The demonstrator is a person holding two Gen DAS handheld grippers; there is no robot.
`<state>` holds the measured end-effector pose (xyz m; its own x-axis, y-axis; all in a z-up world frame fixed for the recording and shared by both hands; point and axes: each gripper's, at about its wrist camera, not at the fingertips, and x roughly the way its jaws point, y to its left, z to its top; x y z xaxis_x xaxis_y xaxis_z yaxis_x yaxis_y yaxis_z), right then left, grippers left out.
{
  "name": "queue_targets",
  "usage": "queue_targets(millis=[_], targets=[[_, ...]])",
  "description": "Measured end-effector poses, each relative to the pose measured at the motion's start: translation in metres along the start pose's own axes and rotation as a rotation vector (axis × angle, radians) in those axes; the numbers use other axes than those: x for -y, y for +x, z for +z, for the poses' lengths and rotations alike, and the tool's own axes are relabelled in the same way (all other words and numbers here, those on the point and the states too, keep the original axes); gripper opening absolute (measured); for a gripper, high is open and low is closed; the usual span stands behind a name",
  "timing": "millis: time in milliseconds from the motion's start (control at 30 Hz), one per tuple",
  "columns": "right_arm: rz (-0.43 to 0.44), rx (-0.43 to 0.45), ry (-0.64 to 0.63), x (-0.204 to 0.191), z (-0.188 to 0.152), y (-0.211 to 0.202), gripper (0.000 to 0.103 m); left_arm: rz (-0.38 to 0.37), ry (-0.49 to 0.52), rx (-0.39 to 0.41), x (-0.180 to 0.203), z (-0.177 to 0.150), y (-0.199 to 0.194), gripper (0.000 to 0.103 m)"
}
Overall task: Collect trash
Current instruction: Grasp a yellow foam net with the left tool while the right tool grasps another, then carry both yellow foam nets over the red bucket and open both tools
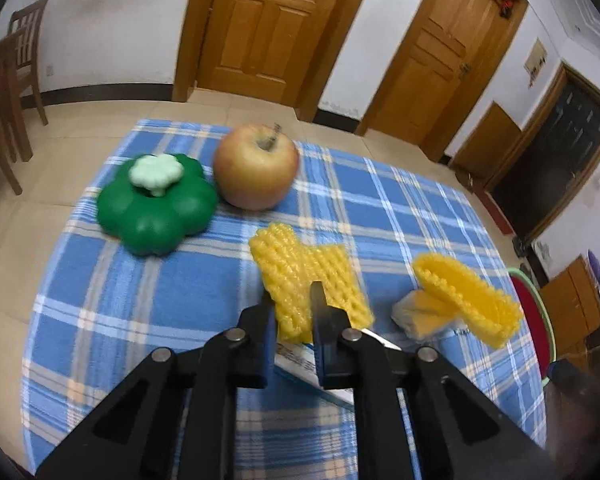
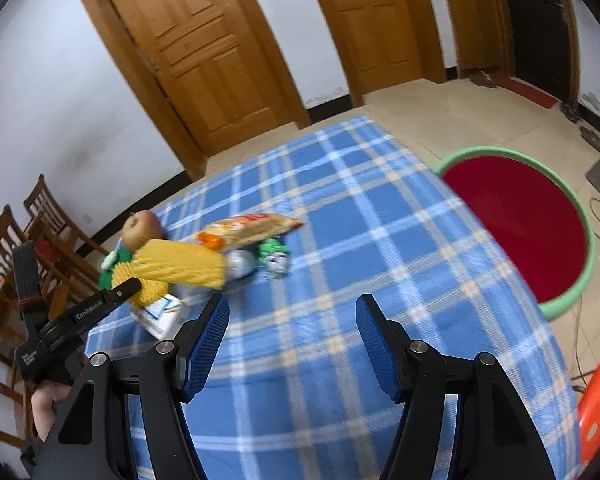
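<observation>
1. On the blue plaid tablecloth [image 1: 380,208], the left gripper [image 1: 292,300] has its jaws pinched narrow on a yellow foam mesh fruit sleeve [image 1: 300,280].
2. Second yellow foam sleeve [image 1: 468,296] lies just right of it, over a crumpled wrapper [image 1: 416,316].
3. Red-yellow apple [image 1: 256,166] and green plastic flower-shaped toy [image 1: 158,204] sit touching, beyond the sleeves.
4. Right gripper [image 2: 292,320] hangs over bare cloth, jaws wide apart, holding nothing.
5. Red basin with green rim [image 2: 580,240] stands beside the table's right edge.

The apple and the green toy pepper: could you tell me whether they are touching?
Cannot tell. In the left wrist view the apple and the green toy pepper sit side by side with outlines meeting, but no plain contact or gap shows.
</observation>
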<state>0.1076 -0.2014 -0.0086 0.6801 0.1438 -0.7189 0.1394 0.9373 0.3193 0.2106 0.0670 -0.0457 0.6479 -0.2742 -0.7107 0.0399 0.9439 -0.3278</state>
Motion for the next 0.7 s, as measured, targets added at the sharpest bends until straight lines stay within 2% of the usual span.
queue_targets(millis=[267, 400, 533, 633, 700], targets=[[0.021, -0.036, -0.129, -0.047, 0.001, 0.022, 0.067, 0.02, -0.054, 0.049, -0.018, 0.007, -0.012, 0.014], [-0.041, -0.053, -0.231, -0.068, 0.001, 0.041, 0.067, 0.033, -0.058, 0.05, -0.021, 0.007, -0.011, 0.014], [-0.066, -0.048, -0.302, -0.083, 0.005, 0.054, 0.067, 0.033, -0.058, 0.049, -0.022, 0.006, -0.011, 0.014], [-0.061, -0.036, -0.339, -0.09, 0.009, 0.062, 0.052, 0.032, -0.055, 0.051, -0.022, 0.006, -0.011, 0.014], [-0.05, -0.039, -0.356, -0.094, 0.011, 0.067, 0.028, 0.029, -0.058, 0.05, -0.022, 0.006, -0.011, 0.014]])
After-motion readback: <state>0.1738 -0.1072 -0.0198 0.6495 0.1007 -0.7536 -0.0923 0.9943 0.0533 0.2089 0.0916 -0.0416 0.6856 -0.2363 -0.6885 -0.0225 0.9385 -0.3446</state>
